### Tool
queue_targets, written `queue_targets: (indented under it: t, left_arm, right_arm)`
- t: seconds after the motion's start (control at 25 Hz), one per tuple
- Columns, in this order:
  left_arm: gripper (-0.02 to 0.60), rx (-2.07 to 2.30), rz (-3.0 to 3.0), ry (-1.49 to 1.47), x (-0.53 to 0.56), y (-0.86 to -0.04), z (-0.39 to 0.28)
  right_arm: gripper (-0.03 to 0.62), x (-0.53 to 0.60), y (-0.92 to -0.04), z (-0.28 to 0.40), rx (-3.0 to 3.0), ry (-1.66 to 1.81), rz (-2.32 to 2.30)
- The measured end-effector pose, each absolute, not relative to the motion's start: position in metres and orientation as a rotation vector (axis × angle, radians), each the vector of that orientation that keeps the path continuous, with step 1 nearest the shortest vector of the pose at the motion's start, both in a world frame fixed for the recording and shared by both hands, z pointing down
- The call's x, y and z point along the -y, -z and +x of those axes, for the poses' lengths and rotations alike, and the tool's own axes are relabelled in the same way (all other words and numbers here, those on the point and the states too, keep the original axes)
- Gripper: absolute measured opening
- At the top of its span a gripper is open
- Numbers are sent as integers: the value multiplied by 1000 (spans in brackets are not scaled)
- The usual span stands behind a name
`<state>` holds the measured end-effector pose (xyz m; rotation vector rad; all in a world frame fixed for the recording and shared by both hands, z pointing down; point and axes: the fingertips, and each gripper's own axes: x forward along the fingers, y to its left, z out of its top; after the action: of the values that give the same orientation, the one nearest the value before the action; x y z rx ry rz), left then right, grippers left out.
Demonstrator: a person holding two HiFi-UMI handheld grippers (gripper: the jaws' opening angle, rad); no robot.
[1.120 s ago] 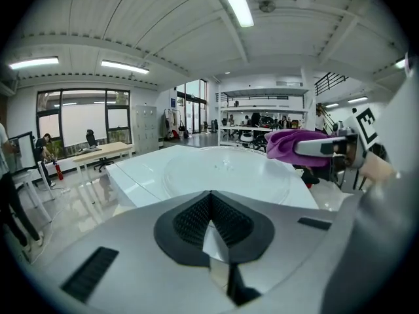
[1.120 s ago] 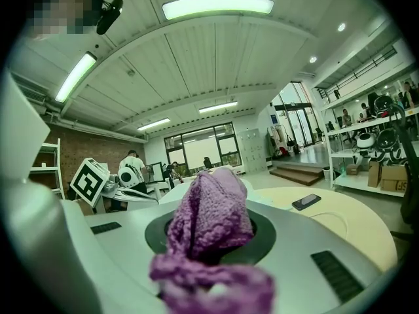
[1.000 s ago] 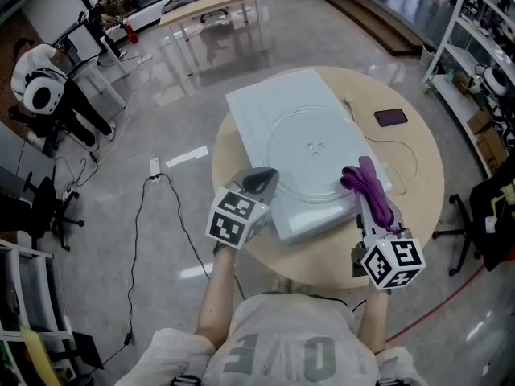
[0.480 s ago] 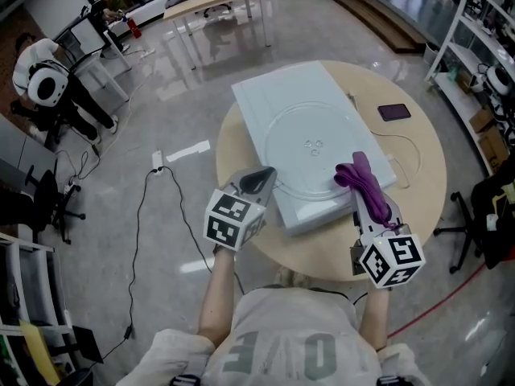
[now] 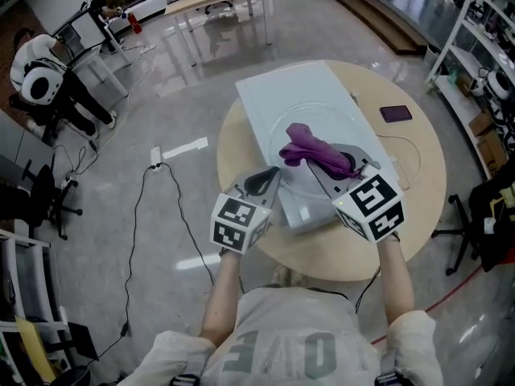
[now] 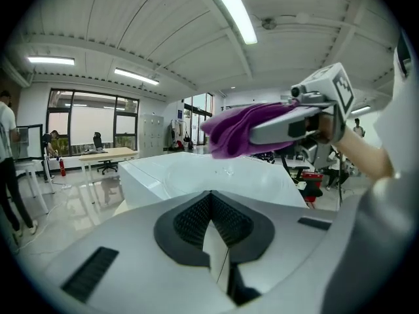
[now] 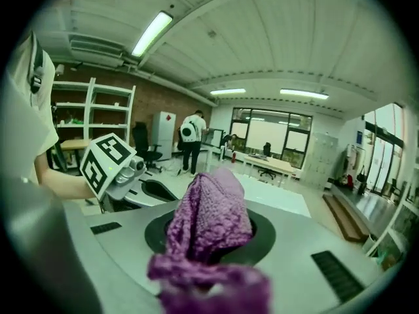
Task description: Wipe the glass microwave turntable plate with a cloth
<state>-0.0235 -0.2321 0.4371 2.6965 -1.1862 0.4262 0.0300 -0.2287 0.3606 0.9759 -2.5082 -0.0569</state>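
Centre frame, the right gripper (image 5: pixel 341 166) clamps a purple cloth (image 5: pixel 312 151) over the glass plate (image 5: pixel 342 121) atop the white microwave (image 5: pixel 288 85). The left gripper (image 5: pixel 262 182), jaws together, sits by its lower-left edge. A phone (image 5: pixel 394 112) lies right, on the round table (image 5: pixel 420 185).

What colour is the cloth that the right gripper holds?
Purple. The cloth shows best in the right gripper view, where it fills the middle of the picture.

The head view looks steeply down on the table (image 5: pixel 418 215). Low and close, the left gripper view faces the right gripper (image 6: pixel 262 129), and the right gripper view faces the left gripper (image 7: pixel 156 190).
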Motion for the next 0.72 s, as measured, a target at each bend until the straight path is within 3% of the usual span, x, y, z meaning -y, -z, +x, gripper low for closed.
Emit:
queue_targets:
  t: [0.4,0.72]
  left_arm:
    - [-5,1191,2673,-403,232,-437,-23]
    - [-5,1197,2663,-390,236,-438,-26]
  right_arm:
    - [48,266,-425,-27,2268,84,586]
    - [48,294,-428,-29,2223,75,582]
